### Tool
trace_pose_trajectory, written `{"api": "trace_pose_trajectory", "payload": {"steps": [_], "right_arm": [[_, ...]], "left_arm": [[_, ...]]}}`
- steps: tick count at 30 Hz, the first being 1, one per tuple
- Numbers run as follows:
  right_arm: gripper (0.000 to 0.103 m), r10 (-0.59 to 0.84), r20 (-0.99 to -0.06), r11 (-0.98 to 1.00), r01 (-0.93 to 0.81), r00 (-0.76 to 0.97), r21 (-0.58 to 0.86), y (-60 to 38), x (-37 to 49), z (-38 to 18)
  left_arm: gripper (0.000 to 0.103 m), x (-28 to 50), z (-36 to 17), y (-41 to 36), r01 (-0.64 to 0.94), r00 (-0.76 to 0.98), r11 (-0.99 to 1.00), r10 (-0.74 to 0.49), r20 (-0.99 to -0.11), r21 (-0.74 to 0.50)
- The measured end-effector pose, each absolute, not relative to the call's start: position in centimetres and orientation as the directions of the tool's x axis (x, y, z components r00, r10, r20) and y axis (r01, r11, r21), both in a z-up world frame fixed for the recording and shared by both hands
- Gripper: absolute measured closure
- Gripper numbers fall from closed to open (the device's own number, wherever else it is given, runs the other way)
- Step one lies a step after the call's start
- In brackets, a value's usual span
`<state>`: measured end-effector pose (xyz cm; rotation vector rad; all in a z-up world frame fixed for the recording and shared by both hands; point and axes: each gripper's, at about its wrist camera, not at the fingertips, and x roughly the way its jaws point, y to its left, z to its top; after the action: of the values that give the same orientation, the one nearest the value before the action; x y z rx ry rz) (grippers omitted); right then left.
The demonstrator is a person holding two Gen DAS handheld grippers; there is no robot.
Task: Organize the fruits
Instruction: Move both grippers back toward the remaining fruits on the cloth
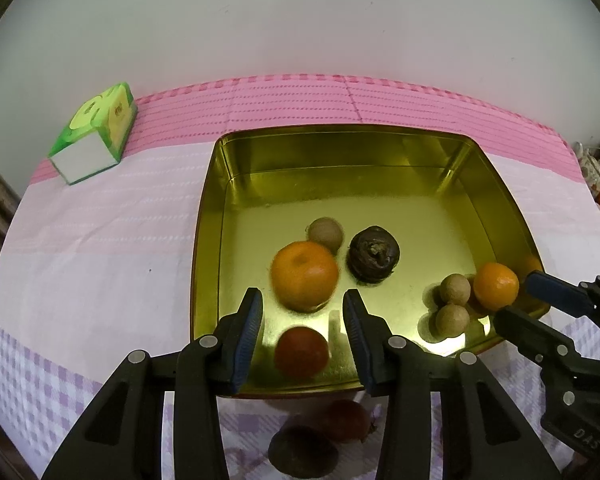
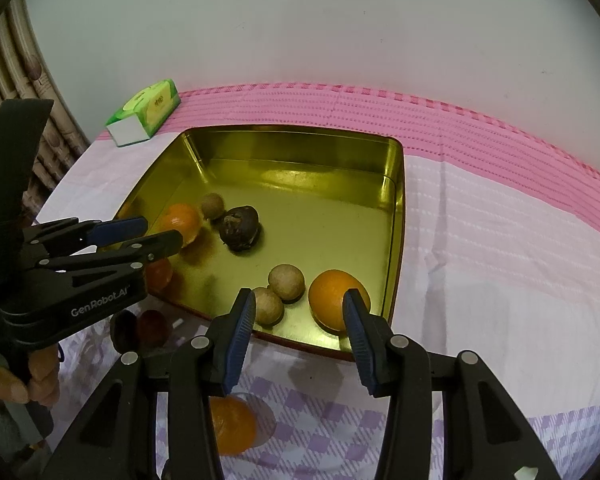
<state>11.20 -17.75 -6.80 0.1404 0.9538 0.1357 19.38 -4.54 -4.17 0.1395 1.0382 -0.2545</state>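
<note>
Left wrist view, tin: a gold metal tin (image 1: pixel 496 184) sits on a pink and lilac tablecloth (image 1: pixel 100 260).
Left wrist view, fruit: an orange (image 1: pixel 304 275), a small brown fruit (image 1: pixel 326 233) touching it and a dark wrinkled fruit (image 1: pixel 374 253) lie mid-tin; another orange (image 1: pixel 496 285) and two brown fruits lie in the near right corner.
Left wrist view, tongs: the left gripper (image 1: pixel 303 302) hangs over the near rim, jaws apart, holding nothing.
Right wrist view, tongs: the right gripper (image 2: pixel 300 300) hovers at the tin's near edge, jaws apart and empty; a loose orange (image 2: pixel 232 424) waits on the cloth below.
Handling: the oranges look firm but soft-skinned and apt to roll, so probably best gripped gently across the middle.
Room: plain white wall (image 2: pixel 300 20); a green tissue box (image 2: pixel 144 116) at the cloth's far left corner.
</note>
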Motion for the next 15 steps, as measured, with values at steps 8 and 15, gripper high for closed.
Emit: {"api": "trace_pose_trajectory", "payload": {"steps": [8,15], "right_arm": [[0.060,0.179,-0.794,0.982,-0.052,0.580,0.183,-18.0,9.9,-6.4],[0.060,0.176,-0.786,0.982,-0.052,0.592,0.180,-18.0,7.7,-6.0]], "left_arm": [[0.060,18.4,-3.4,-4.4,0.277,0.497,0.961,-0.142,-0.856,0.001],[0.060,15.9,-2.2,-3.5,0.271,0.518,0.963,-0.141,-0.844,0.005]]}}
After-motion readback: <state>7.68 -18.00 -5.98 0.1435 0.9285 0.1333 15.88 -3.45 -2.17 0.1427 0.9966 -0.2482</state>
